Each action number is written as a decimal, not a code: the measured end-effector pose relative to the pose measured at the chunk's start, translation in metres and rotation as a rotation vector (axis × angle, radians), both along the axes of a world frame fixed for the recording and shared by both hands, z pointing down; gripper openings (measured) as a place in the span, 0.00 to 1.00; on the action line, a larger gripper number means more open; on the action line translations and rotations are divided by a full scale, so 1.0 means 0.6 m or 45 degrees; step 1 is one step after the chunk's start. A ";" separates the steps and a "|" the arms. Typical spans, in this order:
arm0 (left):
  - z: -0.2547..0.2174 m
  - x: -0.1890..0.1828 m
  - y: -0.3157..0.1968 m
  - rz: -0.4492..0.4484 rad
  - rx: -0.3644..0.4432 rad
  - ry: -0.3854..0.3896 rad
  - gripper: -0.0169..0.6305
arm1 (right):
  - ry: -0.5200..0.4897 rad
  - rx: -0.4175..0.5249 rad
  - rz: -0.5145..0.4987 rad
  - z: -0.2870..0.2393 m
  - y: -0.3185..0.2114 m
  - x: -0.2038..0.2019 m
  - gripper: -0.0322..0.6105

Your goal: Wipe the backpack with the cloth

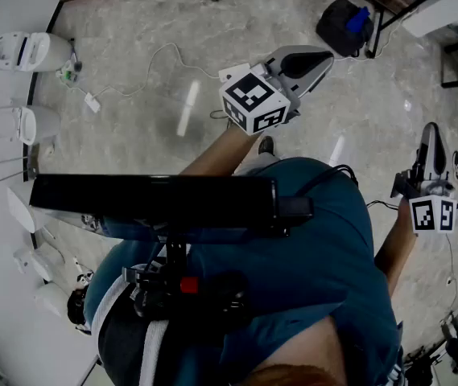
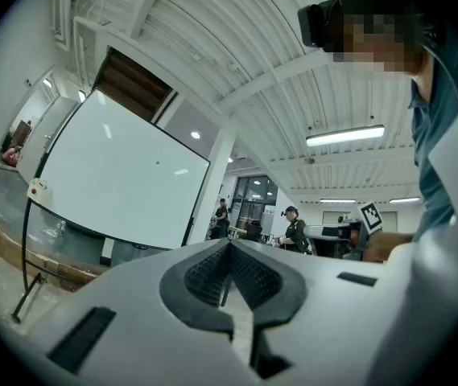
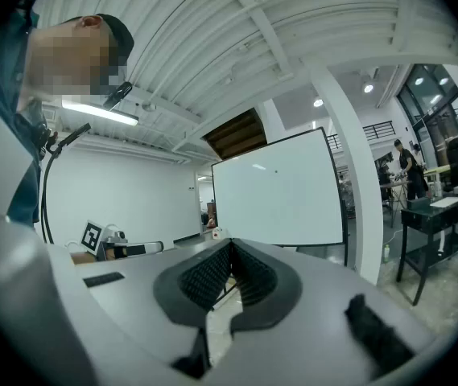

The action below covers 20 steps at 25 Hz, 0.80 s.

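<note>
Okay, my left tongs (image 1: 323, 57) are pressed together with nothing between them, held out level over the floor (image 1: 132, 14). Right tongs (image 1: 431, 129), same story: pressed together, empty, out at my right side. Both gripper views look across the room at a whiteboard (image 2: 116, 175). A dark bag (image 1: 343, 24) with a blue patch, the backpack as far as I can tell, sits on the floor at the top of the head view, well apart from both tongs. The only print I can make out is the black-and-white square markers on the cubes (image 1: 253, 99).
</note>
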<state>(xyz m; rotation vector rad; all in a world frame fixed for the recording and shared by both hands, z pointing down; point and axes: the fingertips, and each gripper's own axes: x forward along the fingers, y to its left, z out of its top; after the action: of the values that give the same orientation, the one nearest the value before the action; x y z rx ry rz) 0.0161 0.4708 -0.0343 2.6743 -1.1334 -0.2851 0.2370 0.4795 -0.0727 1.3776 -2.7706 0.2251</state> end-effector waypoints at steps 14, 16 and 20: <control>0.073 0.002 -0.133 -0.038 -0.079 -0.038 0.03 | 0.034 -0.068 -0.099 0.093 -0.159 -0.013 0.05; 0.080 0.011 -0.182 -0.054 -0.093 -0.049 0.03 | 0.038 -0.088 -0.119 0.112 -0.214 -0.006 0.05; 0.089 0.039 -0.270 -0.092 -0.113 -0.062 0.03 | 0.082 -0.096 -0.184 0.139 -0.319 0.014 0.05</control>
<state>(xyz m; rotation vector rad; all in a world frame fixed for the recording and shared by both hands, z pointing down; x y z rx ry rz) 0.0393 0.3088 0.0191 2.5801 -1.2295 -0.1786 0.2453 0.2881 0.0105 1.1419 -2.7621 0.2711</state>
